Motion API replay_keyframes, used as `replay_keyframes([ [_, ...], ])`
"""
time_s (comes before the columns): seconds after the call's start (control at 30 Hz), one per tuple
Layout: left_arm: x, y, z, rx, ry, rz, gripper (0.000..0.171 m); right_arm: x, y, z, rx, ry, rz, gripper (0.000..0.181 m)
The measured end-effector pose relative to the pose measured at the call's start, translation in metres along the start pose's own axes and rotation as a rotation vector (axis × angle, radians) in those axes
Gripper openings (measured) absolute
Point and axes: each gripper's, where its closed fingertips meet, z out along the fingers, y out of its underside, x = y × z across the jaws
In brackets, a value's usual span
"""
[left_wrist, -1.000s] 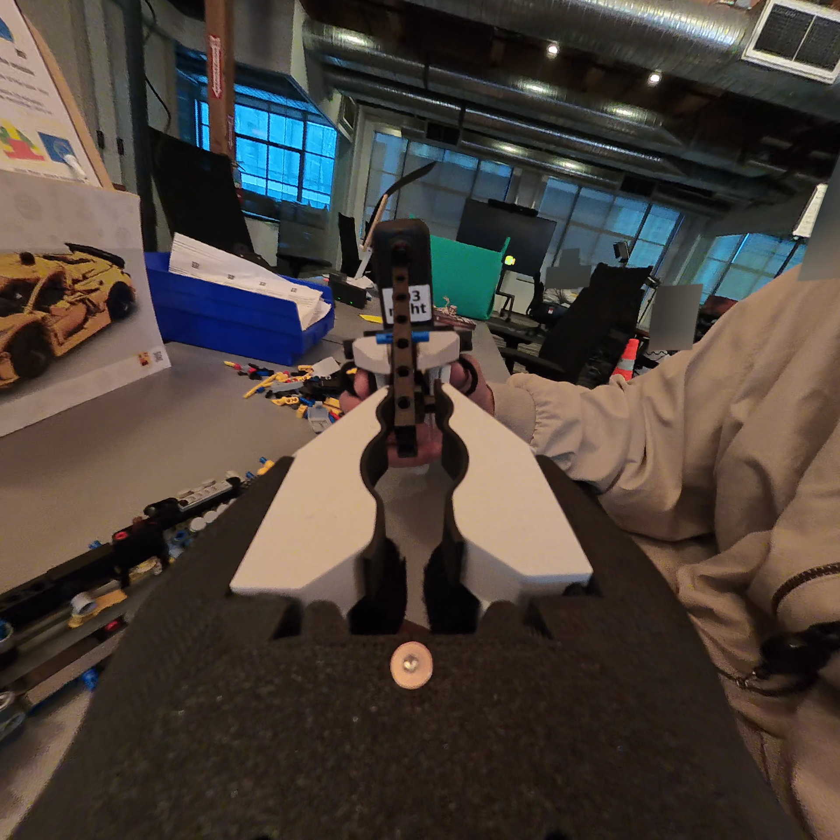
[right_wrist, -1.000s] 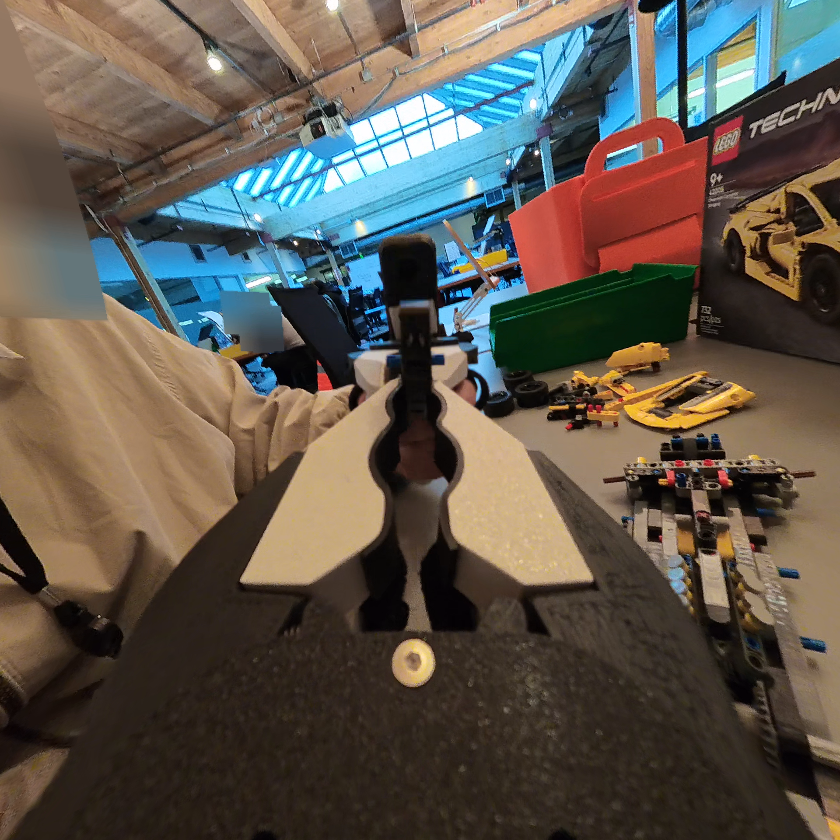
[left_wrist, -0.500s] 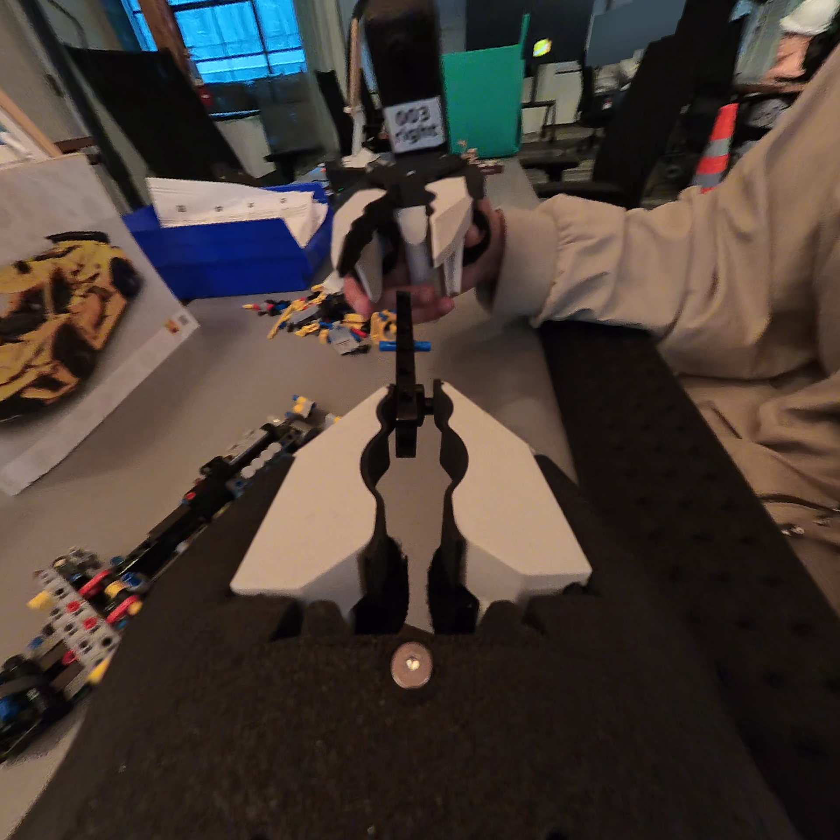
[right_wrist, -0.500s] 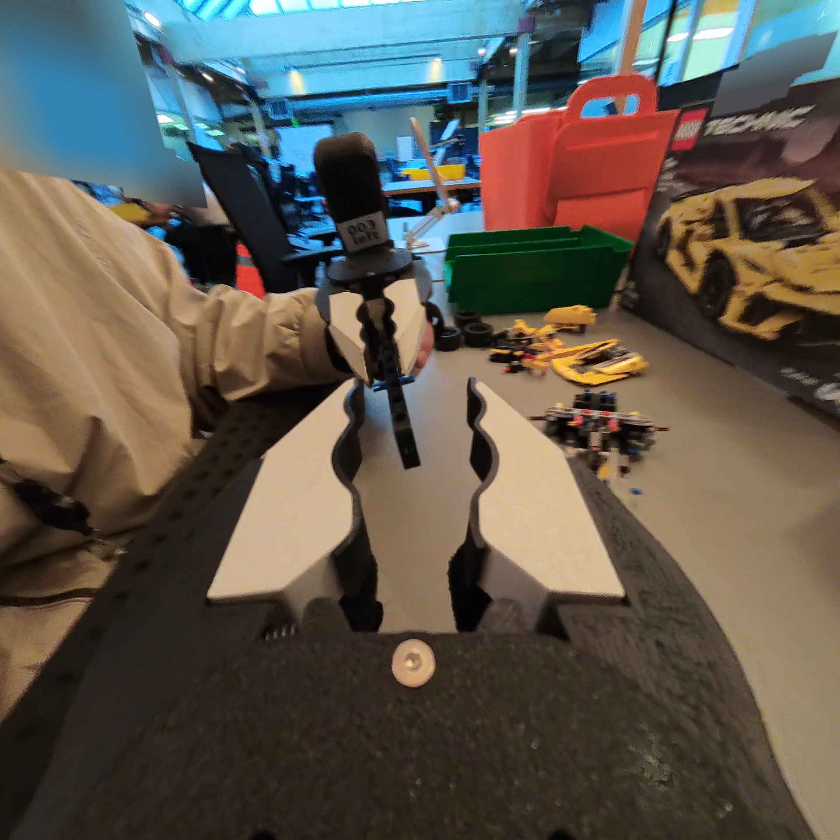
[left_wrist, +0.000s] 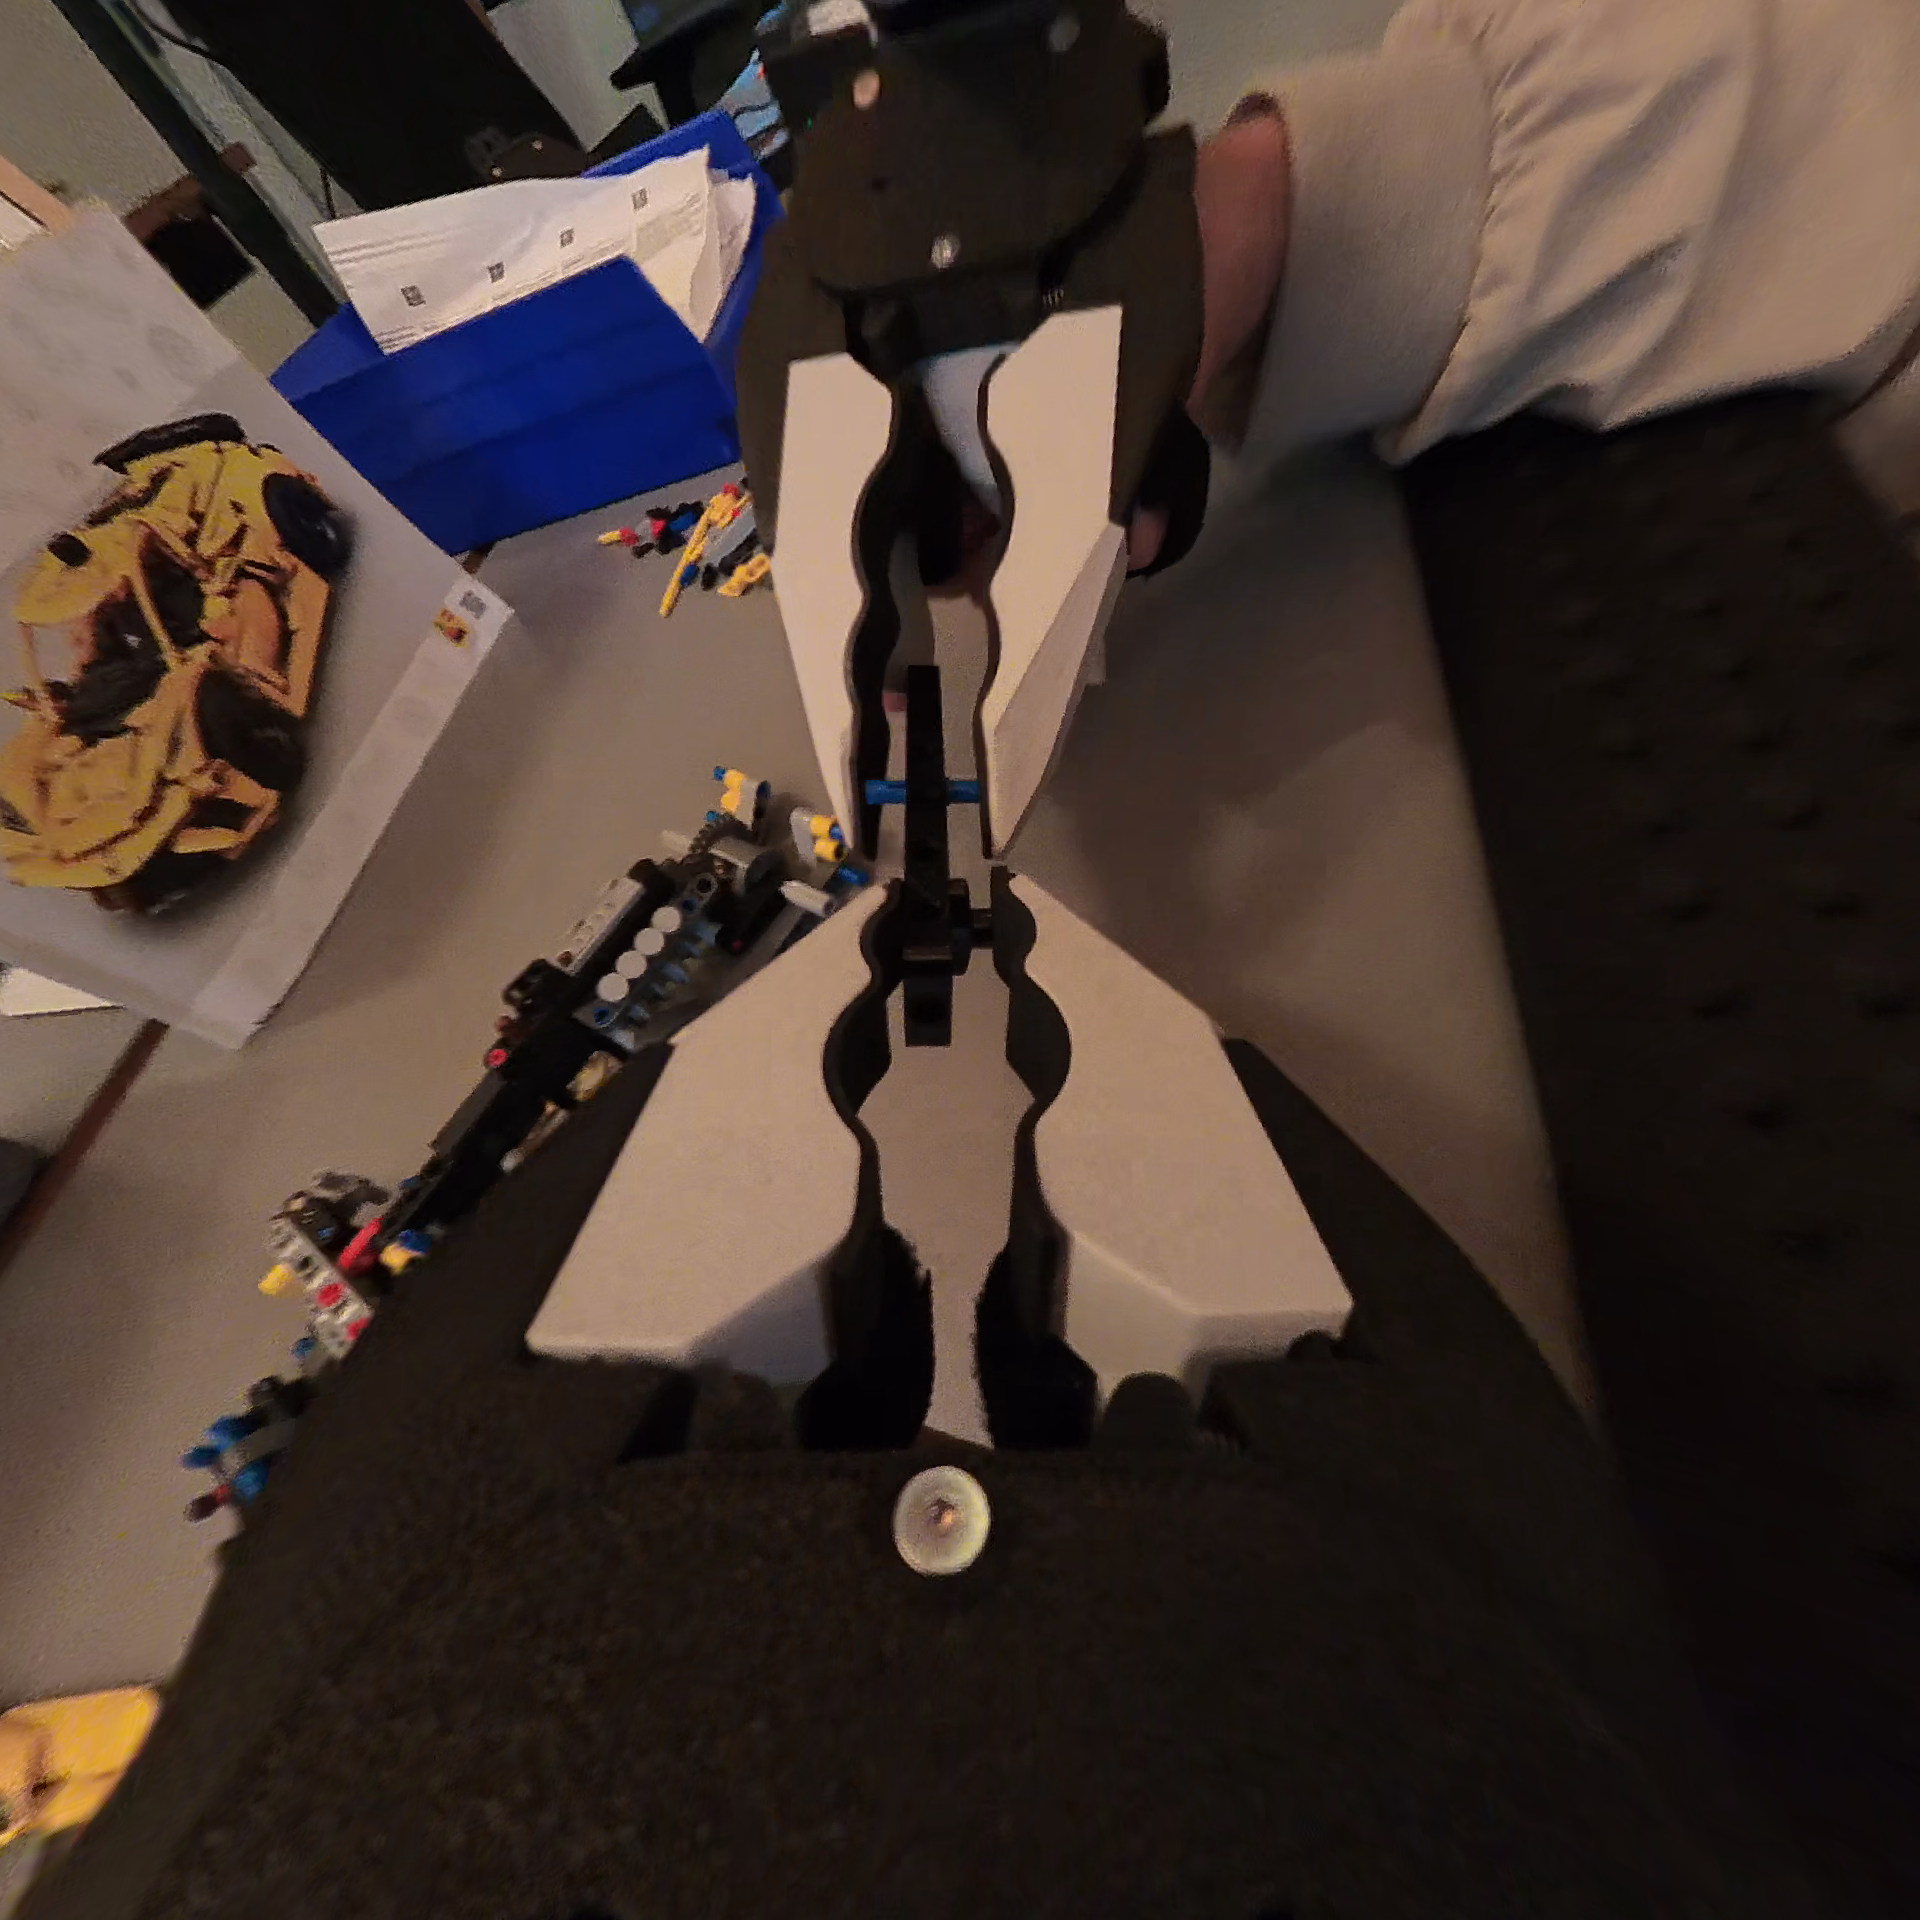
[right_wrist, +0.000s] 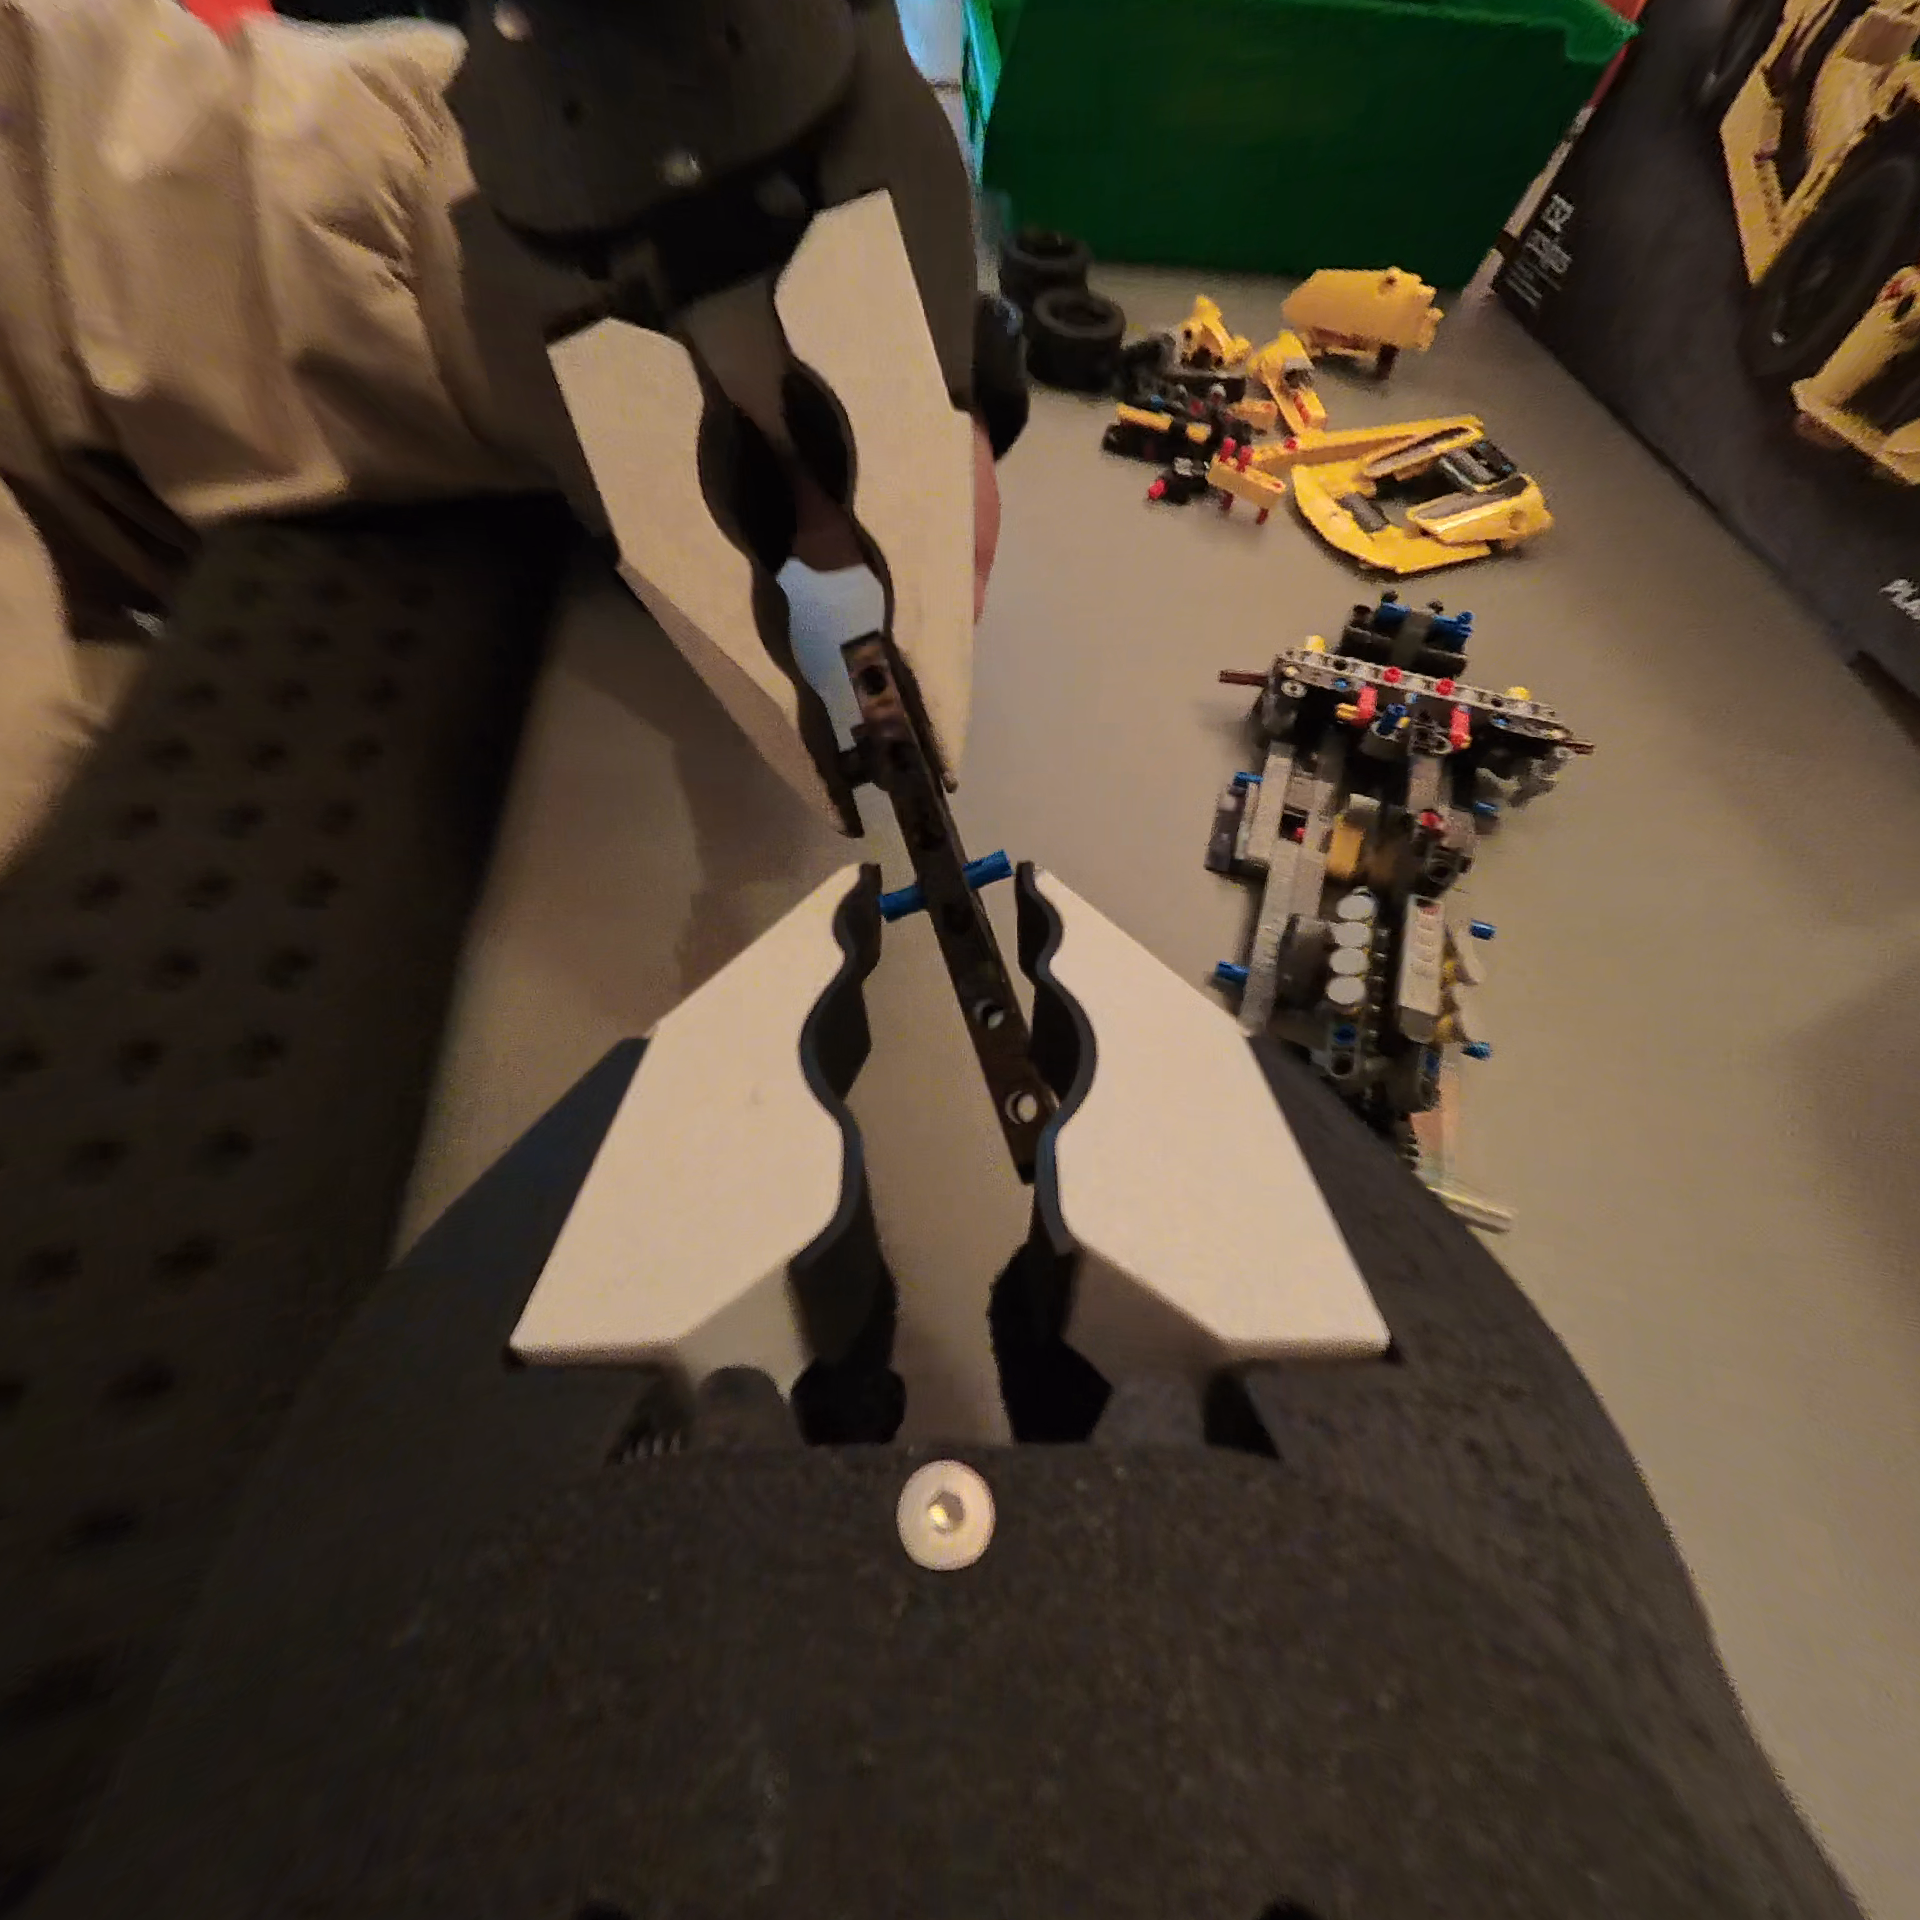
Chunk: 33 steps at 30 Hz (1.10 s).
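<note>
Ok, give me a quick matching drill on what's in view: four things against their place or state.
1 black beam
2 blue bin
3 green bin
4 right hand-held gripper

A holds white papers
B open
C behind the black tyres
D clamped in the left hand-held gripper

Pairs: 1-D, 2-A, 3-C, 4-B

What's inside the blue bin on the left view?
White printed sheets stick up out of the blue bin, leaning over its far rim. Its front wall hides whatever lies lower inside, and the right gripper covers its right end.
</note>
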Motion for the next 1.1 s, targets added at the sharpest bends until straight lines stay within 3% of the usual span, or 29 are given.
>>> replay_keyframes([
  [0.2, -0.004, 0.007, 0.002, -0.080, -0.075, 0.100, 0.016, 0.010, 0.000, 0.002, -0.083, 0.188, -0.217, 0.030],
  [0.4, -0.003, 0.018, 0.010, -0.190, -0.148, 0.267, 0.015, 0.015, 0.012, 0.008, -0.238, 0.329, -0.361, 0.019],
  [0.83, -0.001, 0.019, 0.011, -0.211, -0.163, 0.314, 0.015, 0.015, 0.018, 0.008, -0.351, 0.333, -0.482, 0.016],
  [1.0, 0.001, 0.013, 0.010, -0.186, -0.154, 0.309, 0.016, 0.008, 0.020, 0.005, -0.352, 0.285, -0.403, 0.011],
  [1.1, -0.001, 0.007, 0.008, -0.155, -0.161, 0.273, 0.017, 0.006, 0.016, 0.003, -0.349, 0.303, -0.444, 0.006],
])
